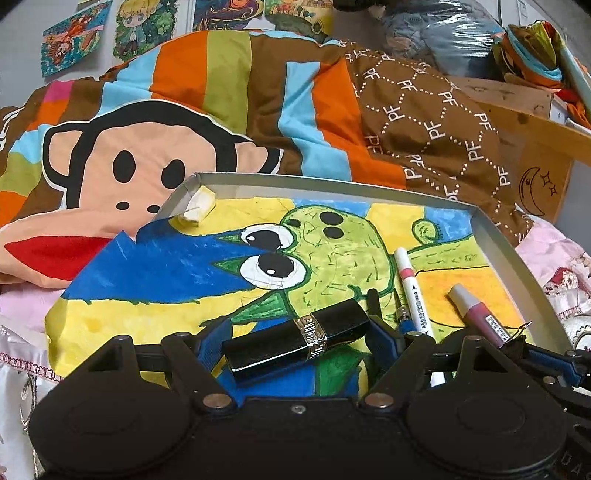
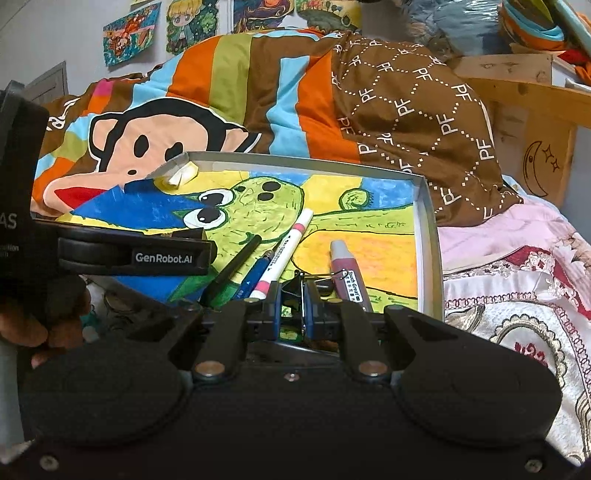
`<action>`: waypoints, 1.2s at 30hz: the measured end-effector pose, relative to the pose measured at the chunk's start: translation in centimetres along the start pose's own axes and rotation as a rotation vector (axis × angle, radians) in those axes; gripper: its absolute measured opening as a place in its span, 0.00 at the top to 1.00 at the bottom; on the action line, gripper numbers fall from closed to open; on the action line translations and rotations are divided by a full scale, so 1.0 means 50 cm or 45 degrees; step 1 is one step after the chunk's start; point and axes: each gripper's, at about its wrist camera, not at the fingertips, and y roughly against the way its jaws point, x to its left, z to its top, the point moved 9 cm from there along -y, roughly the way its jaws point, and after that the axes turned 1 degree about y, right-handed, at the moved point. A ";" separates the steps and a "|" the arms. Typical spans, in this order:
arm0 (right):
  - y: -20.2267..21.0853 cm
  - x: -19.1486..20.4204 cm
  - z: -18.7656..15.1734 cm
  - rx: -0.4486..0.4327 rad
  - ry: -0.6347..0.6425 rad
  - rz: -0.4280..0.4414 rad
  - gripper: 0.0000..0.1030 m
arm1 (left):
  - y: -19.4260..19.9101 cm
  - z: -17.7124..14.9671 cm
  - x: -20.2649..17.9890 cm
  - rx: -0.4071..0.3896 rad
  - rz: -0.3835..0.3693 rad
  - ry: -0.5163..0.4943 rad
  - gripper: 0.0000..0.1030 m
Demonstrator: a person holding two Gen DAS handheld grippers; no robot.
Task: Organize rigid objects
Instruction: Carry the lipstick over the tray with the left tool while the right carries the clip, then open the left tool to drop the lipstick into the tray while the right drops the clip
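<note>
Striped quilt in orange, blue, green and brown with a cartoon monkey face point(image 1: 140, 173), heaped behind. Brown fabric with white dotted diamonds and "PF" letters point(image 1: 436, 122) beside it. Colourful cartoon drawings point(image 1: 144, 29) pinned on the wall. Wooden board with a drawn moon and stars point(image 2: 543, 166) at right. Pink embroidered bedsheet point(image 2: 517, 295) underneath.

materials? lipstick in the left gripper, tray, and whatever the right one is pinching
Lipstick: likely glossy black plastic, given sharp reflections, with a patterned silver band, metal or metallised.
Tray: thin grey walls, matte, taped corner; probably cardboard, possibly sheet metal.
Right gripper holds a binder clip: shiny wire loops suggest steel; the body is mostly hidden.
</note>
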 end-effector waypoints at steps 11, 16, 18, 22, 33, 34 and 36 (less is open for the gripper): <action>-0.016 -0.006 -0.010 0.024 0.014 -0.008 0.93 | -0.015 -0.012 -0.003 0.069 -0.002 0.002 0.22; -0.015 -0.012 -0.010 0.030 0.015 -0.018 0.90 | -0.011 -0.012 0.003 0.087 -0.016 0.021 0.22; -0.011 -0.014 -0.007 0.027 0.015 -0.023 0.87 | -0.007 -0.010 0.009 0.098 -0.021 0.044 0.22; 0.006 -0.018 0.008 -0.005 0.004 -0.027 0.65 | 0.013 0.006 0.024 0.074 -0.025 0.090 0.16; 0.089 -0.026 0.076 -0.133 -0.029 -0.025 0.26 | 0.115 0.069 0.051 -0.077 -0.007 0.131 0.03; 0.100 -0.027 0.083 -0.149 -0.035 -0.024 0.18 | 0.129 0.073 0.053 -0.094 -0.008 0.134 0.02; 0.122 -0.029 0.095 -0.177 -0.047 -0.018 0.08 | 0.154 0.080 0.057 -0.121 -0.011 0.135 0.02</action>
